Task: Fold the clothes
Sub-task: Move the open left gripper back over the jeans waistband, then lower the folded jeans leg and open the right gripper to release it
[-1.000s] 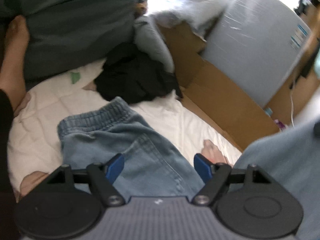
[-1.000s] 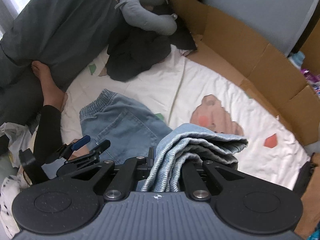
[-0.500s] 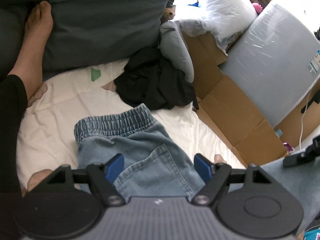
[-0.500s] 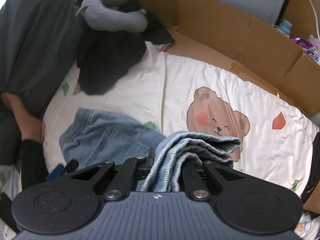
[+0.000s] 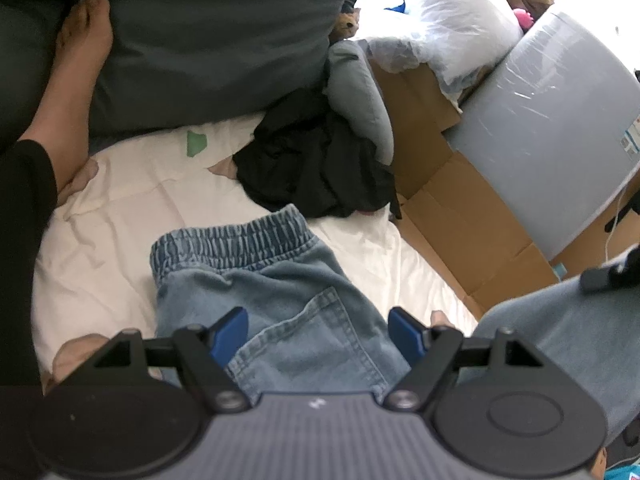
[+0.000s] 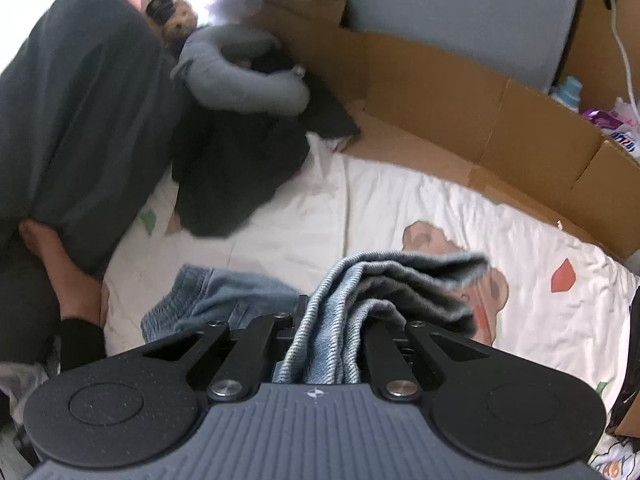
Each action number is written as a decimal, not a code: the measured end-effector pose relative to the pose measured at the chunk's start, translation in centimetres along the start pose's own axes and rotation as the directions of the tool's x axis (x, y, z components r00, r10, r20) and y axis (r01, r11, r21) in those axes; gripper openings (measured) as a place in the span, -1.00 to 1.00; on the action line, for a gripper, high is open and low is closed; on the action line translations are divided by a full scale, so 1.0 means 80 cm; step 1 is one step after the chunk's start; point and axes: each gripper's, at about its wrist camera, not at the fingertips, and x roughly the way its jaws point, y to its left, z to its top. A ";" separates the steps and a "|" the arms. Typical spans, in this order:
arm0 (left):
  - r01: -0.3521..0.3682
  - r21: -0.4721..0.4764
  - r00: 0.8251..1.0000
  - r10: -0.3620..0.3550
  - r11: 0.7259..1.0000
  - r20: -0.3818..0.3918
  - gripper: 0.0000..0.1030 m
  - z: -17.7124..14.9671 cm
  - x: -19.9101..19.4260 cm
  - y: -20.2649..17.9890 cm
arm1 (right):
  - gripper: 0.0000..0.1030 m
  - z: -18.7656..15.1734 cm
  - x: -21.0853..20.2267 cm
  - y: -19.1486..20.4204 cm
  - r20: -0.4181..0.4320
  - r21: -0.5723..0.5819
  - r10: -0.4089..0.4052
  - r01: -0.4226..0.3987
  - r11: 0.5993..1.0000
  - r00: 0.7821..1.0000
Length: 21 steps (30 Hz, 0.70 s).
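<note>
**Ana:** Left wrist view first: what do you make of it?

**Ben:** The left gripper stands wide, its blue pads either side of the denim trousers but not pressing them, as far as I can tell. The trousers lie on the white bed sheet, elastic waistband away from the camera and a back pocket facing up. A black garment sits crumpled beyond them, touching or just beside the waistband. A bare foot rests against a dark pillow at the upper left.

**Ana:** And the right wrist view?

**Ben:** The right gripper is clamped on a bunched, layered end of the same trousers, lifted above the bear-printed sheet. The waistband end lies flat at the lower left. Cardboard borders the far side of the bed.

**Ana:** So how far along?

**Ben:** I'd judge the lengthwise fold done, since the legs look stacked in the grip. What's left seems to be carrying that leg end over towards the waistband, laying it down and smoothing it. The black garment looks untouched, so probably another piece to fold afterwards.
</note>
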 end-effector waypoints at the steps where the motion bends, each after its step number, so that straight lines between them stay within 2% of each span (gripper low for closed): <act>1: -0.002 0.000 1.000 0.002 1.000 0.003 0.54 0.000 -0.001 0.000 | -0.94 -0.003 0.007 0.002 -0.016 -0.002 -0.002 0.002 1.000 1.000; 12: -0.029 -0.050 0.999 0.030 0.998 0.033 0.54 0.013 -0.004 0.016 | -0.94 -0.022 0.063 0.041 -0.128 -0.085 0.043 -0.054 0.995 0.991; 21: -0.069 -0.089 0.992 0.078 0.994 0.102 0.54 0.025 -0.013 0.027 | -0.94 -0.027 0.122 0.075 -0.180 -0.071 0.111 -0.126 0.990 0.977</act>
